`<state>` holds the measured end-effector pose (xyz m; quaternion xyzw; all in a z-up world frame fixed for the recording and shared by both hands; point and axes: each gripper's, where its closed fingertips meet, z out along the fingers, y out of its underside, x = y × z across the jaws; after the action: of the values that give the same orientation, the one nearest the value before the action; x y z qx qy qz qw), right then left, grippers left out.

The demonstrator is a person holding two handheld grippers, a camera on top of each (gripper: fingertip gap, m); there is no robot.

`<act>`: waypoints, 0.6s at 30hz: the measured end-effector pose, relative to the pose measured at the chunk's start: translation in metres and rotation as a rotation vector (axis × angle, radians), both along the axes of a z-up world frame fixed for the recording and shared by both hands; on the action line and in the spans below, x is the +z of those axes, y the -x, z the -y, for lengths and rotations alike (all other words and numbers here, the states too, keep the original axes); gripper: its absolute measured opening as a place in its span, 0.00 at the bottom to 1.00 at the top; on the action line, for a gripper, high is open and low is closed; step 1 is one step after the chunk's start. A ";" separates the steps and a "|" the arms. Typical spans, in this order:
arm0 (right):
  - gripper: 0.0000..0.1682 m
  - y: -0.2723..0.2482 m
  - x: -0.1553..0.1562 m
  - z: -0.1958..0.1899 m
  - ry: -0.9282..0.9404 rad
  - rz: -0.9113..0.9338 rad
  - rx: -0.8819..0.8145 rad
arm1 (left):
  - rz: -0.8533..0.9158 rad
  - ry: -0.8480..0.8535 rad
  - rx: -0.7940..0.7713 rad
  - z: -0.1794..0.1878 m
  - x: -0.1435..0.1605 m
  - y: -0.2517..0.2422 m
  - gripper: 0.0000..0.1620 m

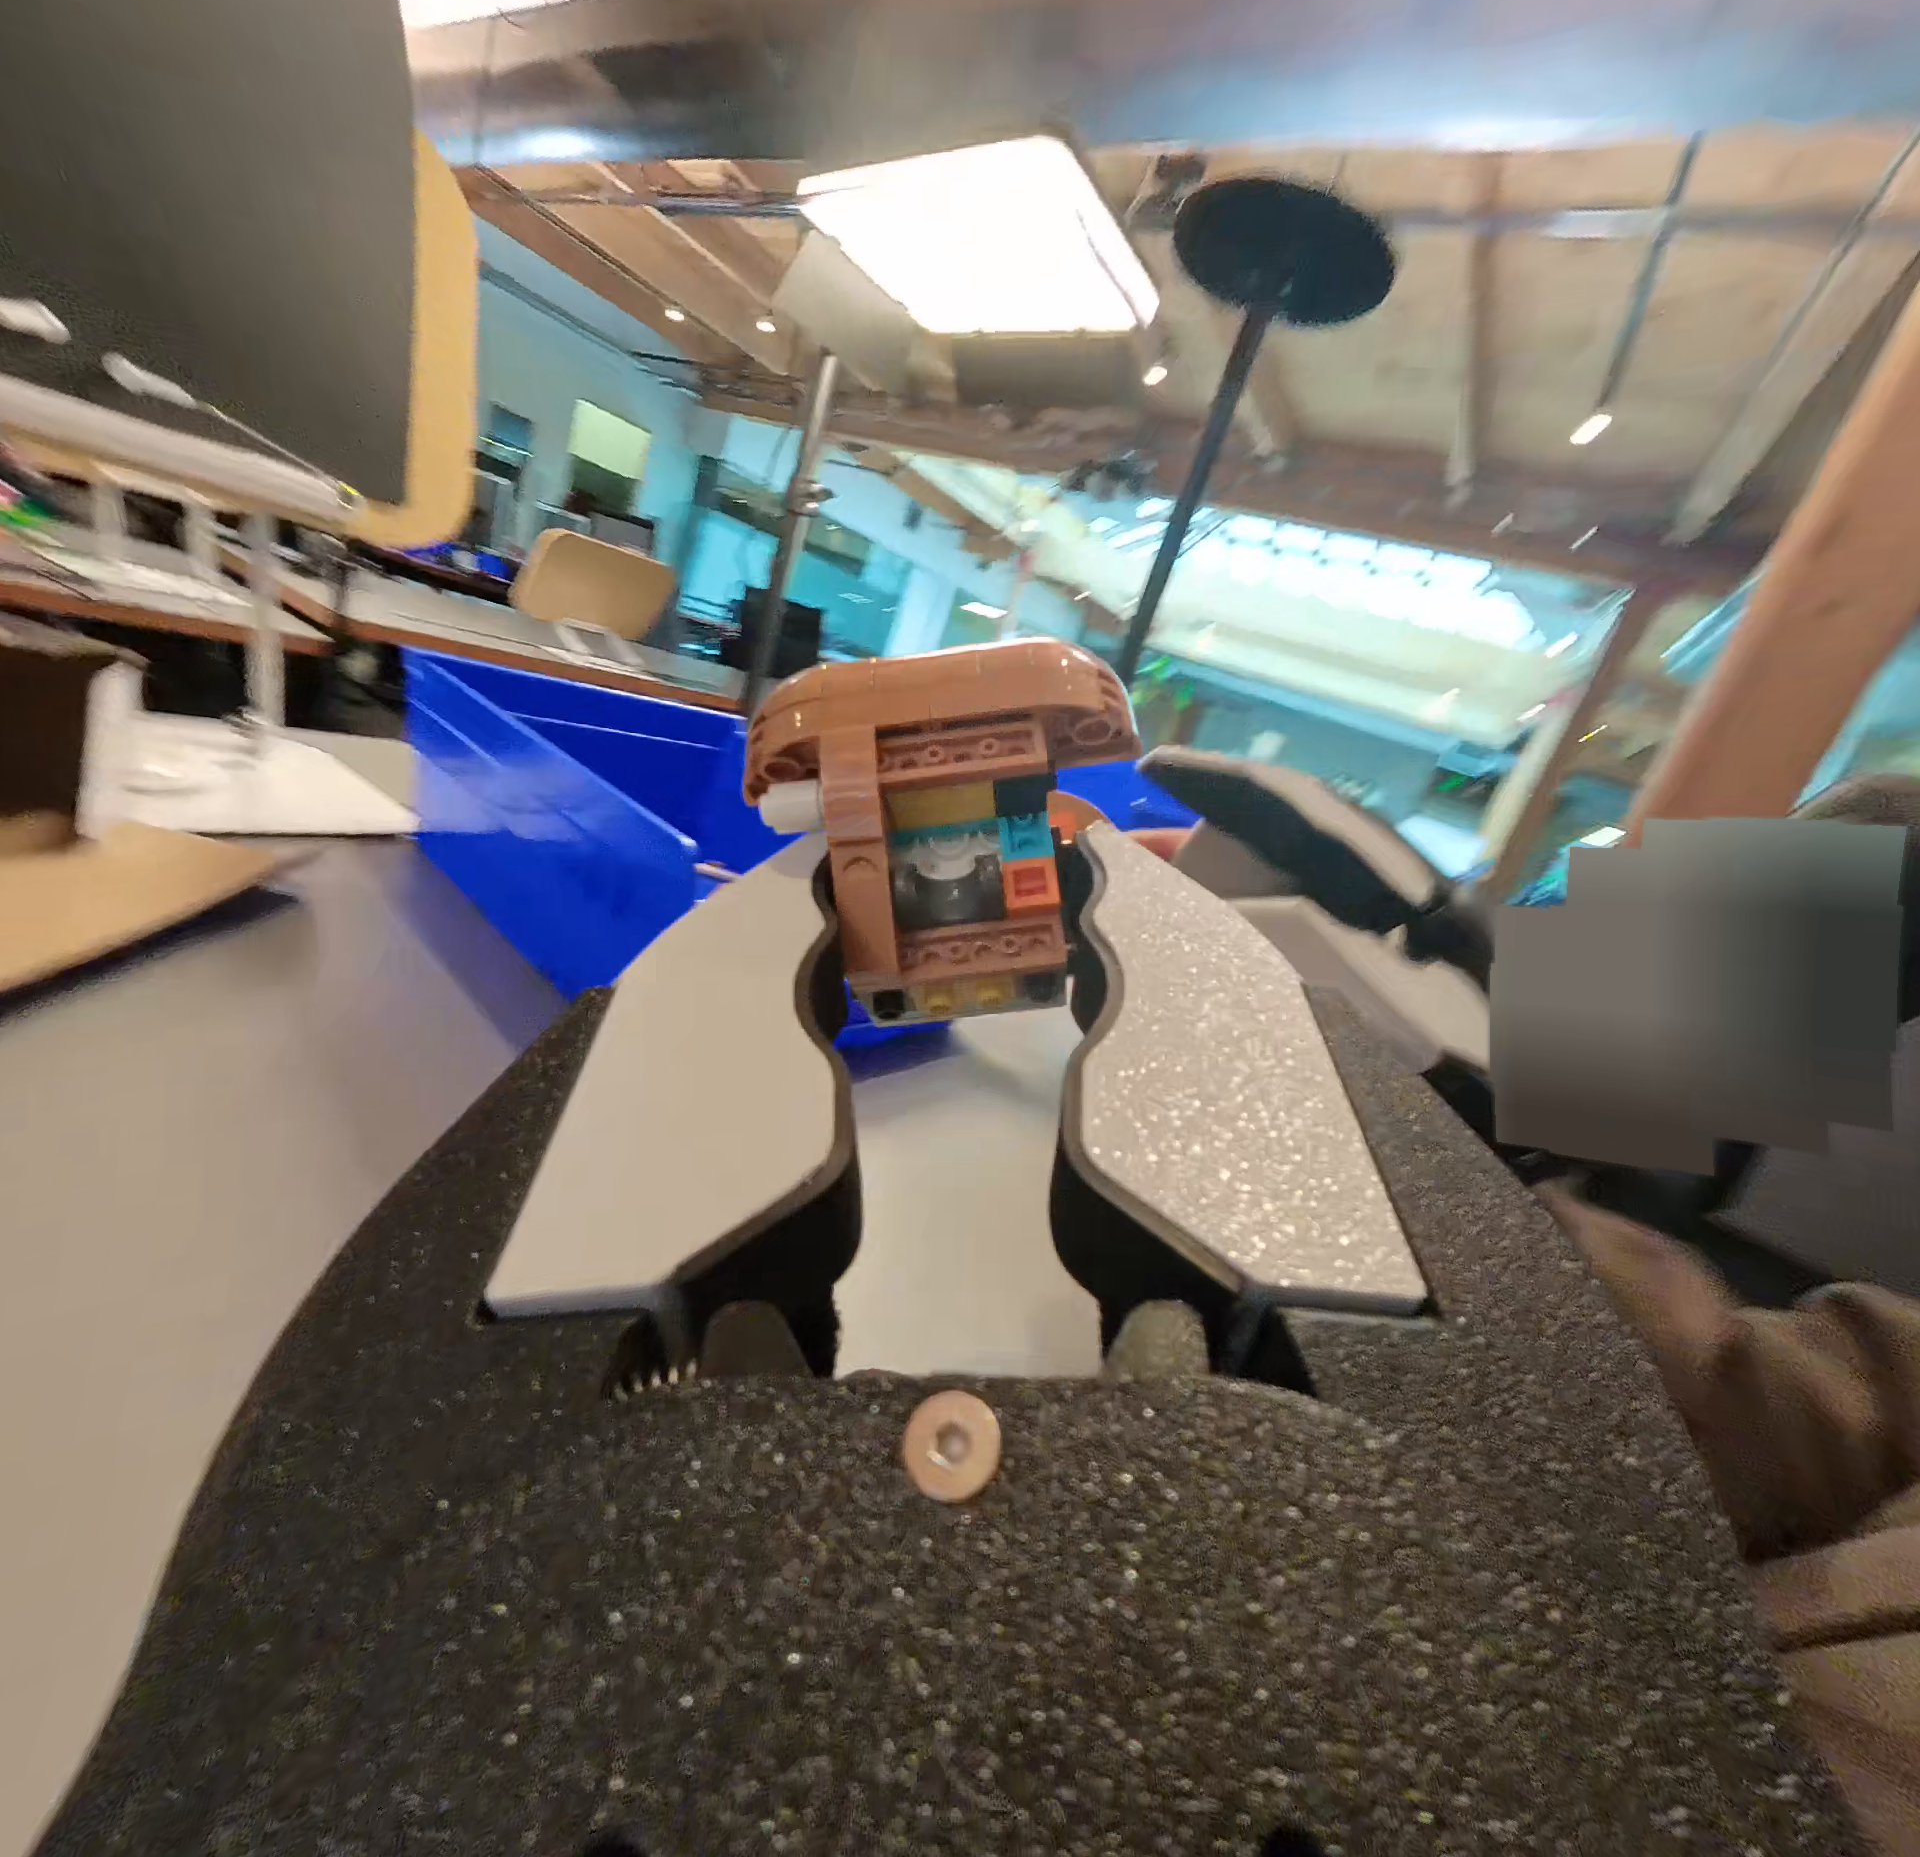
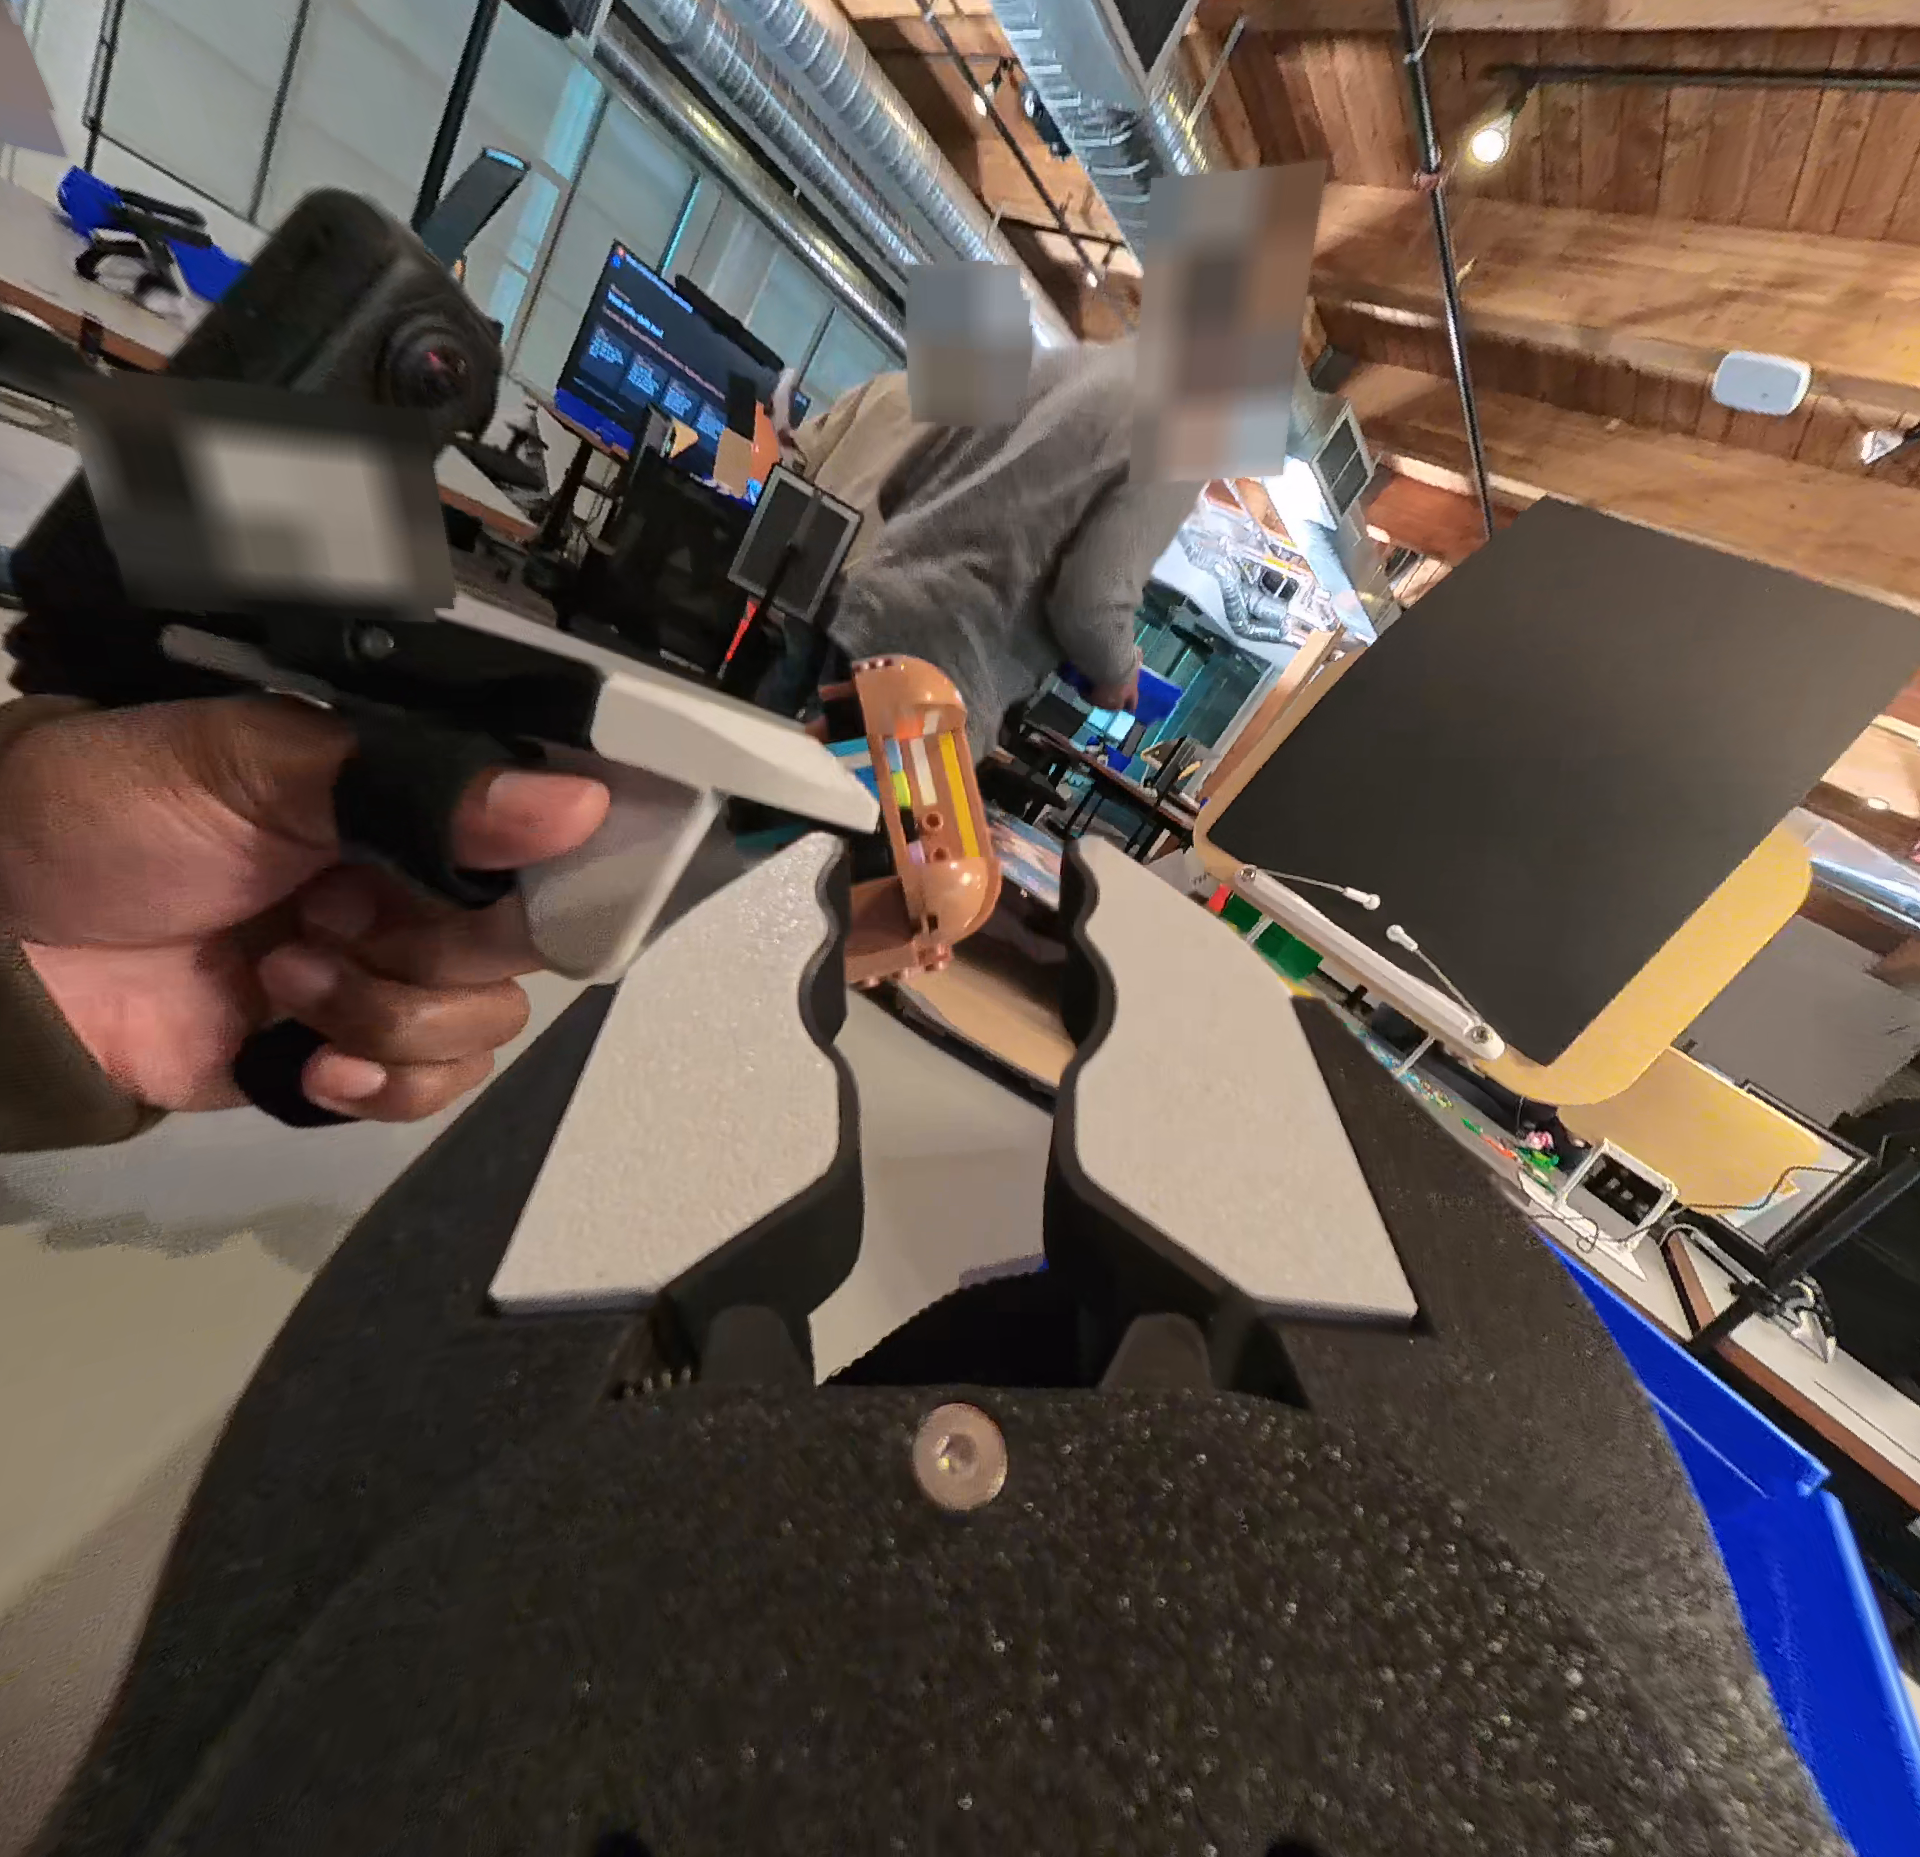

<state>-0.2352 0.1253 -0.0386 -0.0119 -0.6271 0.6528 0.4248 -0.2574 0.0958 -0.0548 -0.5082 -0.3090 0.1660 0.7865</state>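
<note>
A: Left wrist view first. What are your tongs doing?

B: Your left gripper [image 1: 954,908] is clamped on a brown brick-built model [image 1: 940,820], held up off the grey table [image 1: 208,1132]. The model's rounded brown cap sits above the fingertips; its underside shows yellow, teal, orange and black bricks. A blue bin [image 1: 551,799] lies just behind the model on the left, and the other gripper [image 1: 1299,851] is near the model on its right.

A: And the right wrist view?

B: Your right gripper [image 2: 956,877] stands parted, its fingers to either side of the model [image 2: 925,820] and not pressing on it. Your left hand [image 2: 239,893] holds the left gripper, left of the model. Behind the model stands a person in a grey sweater [image 2: 997,560]; a black board [image 2: 1558,768] tilts to its right.
</note>
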 end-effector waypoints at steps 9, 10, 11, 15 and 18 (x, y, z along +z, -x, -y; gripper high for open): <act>0.20 -0.009 0.007 -0.002 0.022 -0.055 0.019 | -0.277 0.420 0.303 0.001 0.003 -0.005 0.25; 0.20 -0.010 0.007 -0.001 0.021 -0.058 0.020 | -0.302 0.437 0.314 -0.001 0.004 -0.007 0.25; 0.20 -0.010 0.007 -0.002 0.022 -0.060 0.021 | -0.321 0.450 0.325 -0.001 0.005 -0.008 0.25; 0.20 -0.012 0.008 -0.002 0.031 -0.068 0.027 | -0.360 0.468 0.332 -0.004 0.007 -0.011 0.25; 0.20 -0.013 0.009 -0.002 0.033 -0.070 0.030 | -0.367 0.462 0.338 -0.003 0.008 -0.011 0.25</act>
<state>-0.2224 0.1270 -0.0300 0.0134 -0.6010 0.6694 0.4364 -0.2460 0.0987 -0.0466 -0.5763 -0.1963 0.4485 0.6544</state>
